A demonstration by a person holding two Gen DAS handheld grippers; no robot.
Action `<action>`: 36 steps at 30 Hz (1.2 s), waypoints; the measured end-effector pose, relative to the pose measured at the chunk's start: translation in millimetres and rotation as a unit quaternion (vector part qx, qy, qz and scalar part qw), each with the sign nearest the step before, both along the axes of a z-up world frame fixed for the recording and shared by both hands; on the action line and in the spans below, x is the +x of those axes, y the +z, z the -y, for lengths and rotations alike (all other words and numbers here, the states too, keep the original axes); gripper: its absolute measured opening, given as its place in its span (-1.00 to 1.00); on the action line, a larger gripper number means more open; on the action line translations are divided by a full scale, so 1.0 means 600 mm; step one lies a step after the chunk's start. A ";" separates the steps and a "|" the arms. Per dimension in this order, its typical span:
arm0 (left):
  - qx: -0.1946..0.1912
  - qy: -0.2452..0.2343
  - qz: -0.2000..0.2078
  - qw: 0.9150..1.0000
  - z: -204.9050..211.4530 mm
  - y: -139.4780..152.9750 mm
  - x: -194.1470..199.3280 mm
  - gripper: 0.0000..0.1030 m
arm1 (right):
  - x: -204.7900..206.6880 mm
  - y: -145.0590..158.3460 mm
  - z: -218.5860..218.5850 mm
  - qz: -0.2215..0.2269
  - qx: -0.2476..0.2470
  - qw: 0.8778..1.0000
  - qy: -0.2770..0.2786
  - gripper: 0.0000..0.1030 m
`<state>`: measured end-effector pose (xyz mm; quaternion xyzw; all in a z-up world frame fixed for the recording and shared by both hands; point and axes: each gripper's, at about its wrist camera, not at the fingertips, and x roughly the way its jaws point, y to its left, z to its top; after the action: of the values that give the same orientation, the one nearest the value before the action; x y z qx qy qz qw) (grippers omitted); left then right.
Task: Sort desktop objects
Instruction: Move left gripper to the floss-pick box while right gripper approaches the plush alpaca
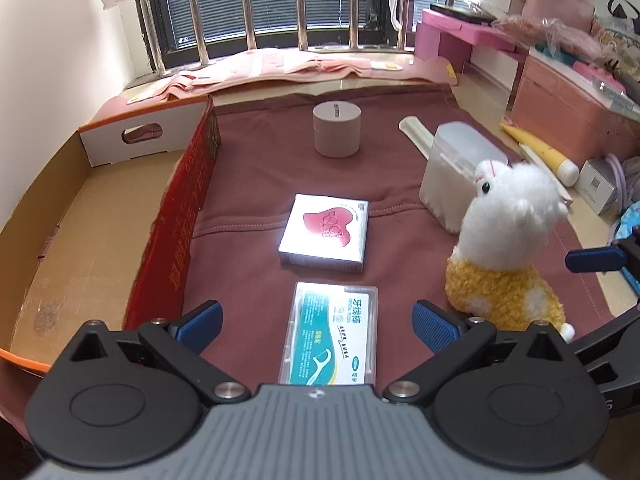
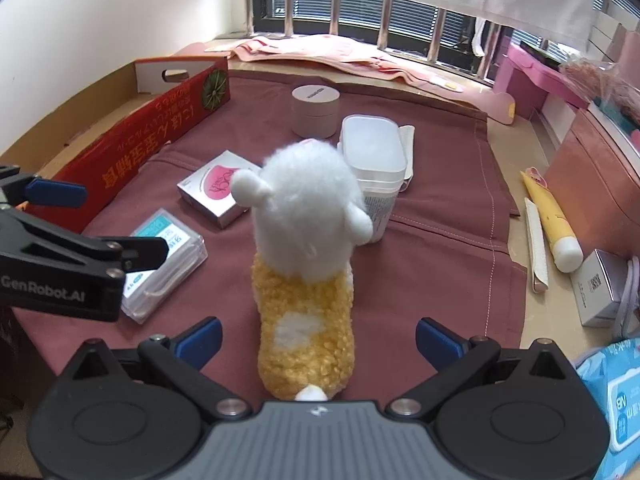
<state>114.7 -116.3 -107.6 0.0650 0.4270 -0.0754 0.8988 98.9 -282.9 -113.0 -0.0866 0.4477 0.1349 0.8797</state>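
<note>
Maroon cloth (image 1: 248,184) carries the dental floss box (image 1: 334,334) between the spread left gripper (image 1: 318,322) fingers, heart-print box (image 1: 325,232) at 12 o'clock beyond. Right gripper (image 2: 318,338), also spread, straddles the plush alpaca (image 2: 306,276). Only the right view shows the wet wipes pack (image 2: 616,404) at 4 o'clock; only the left shows the cardboard tray (image 1: 80,208) floor.
</note>
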 end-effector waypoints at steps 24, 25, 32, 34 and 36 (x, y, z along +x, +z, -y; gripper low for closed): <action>0.027 0.015 -0.043 0.999 0.008 -0.054 0.017 0.98 | 0.035 -0.032 0.012 -0.023 0.012 0.999 0.047 0.75; 0.029 0.014 -0.044 0.998 0.009 -0.054 0.018 0.95 | 0.036 -0.032 0.012 -0.026 0.014 0.998 0.047 0.75; 0.030 0.011 -0.061 0.998 0.013 -0.057 0.022 0.63 | 0.042 -0.031 0.014 -0.040 0.028 0.998 0.046 0.75; 0.030 0.009 -0.064 0.997 0.015 -0.055 0.023 0.56 | 0.043 -0.032 0.016 -0.044 0.031 0.997 0.048 0.75; 0.032 0.006 -0.067 0.997 0.018 -0.053 0.025 0.44 | 0.044 -0.032 0.017 -0.047 0.033 0.997 0.050 0.73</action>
<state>129.5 -127.1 -139.4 0.0856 0.4884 -0.0605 0.8663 125.1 -292.9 -132.3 -0.0728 0.4793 0.1972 0.8521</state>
